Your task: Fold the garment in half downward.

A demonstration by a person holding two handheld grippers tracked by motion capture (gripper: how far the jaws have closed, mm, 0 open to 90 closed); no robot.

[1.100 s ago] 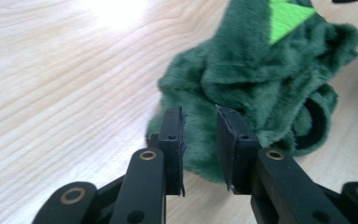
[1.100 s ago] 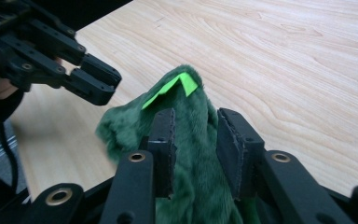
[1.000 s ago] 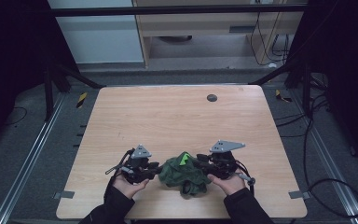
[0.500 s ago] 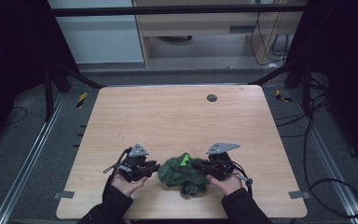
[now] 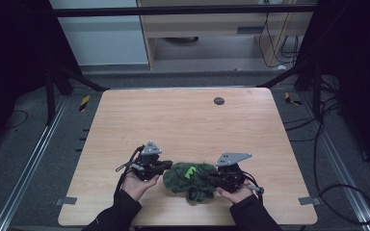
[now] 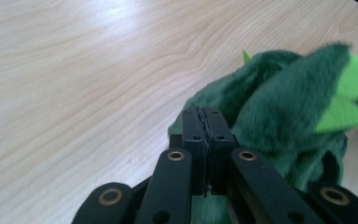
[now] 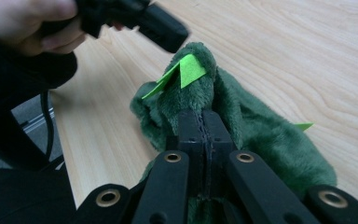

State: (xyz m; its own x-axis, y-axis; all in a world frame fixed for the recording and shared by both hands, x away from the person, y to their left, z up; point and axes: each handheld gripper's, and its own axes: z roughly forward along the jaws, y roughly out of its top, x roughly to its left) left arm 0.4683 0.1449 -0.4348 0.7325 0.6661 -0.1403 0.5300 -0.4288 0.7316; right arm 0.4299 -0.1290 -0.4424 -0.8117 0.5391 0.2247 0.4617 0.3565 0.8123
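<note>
High view, near edge of the wooden table (image 5: 125,120): two dark sleeves enter from the bottom, each hand carrying a black gripper. Between them, close to the near edge and a little right of centre, lies a crumpled green plush toy (image 5: 192,179) with bright lime felt spikes (image 5: 190,172); its fabric is bunched and partly folded over itself. The left gripper (image 5: 166,166) meets the toy at its left side, the right gripper (image 5: 207,178) at its right side, each topped by a grey three-cornered plate. Left gripper view: the left gripper (image 6: 205,122) has its jaws pressed together, pad against pad, having just been closing; the tips lie against the edge of the plush toy (image 6: 284,112), but whether a fold of fabric is pinched between the pads cannot be told, since no cloth shows in the seam. Right gripper view: the right gripper (image 7: 200,122) likewise has its jaws brought fully together after just closing, the tips buried against the plush toy (image 7: 256,135) below a lime spike (image 7: 189,70); a nip of fur may lie under the pads, which the picture does not settle. Beyond the toy in that view, the other hand (image 7: 28,23) holds its gripper at the toy's far end. Farther off: bare wood, then a small dark round disc (image 5: 218,100) near the far edge, right of centre, well apart from the toy.
</note>
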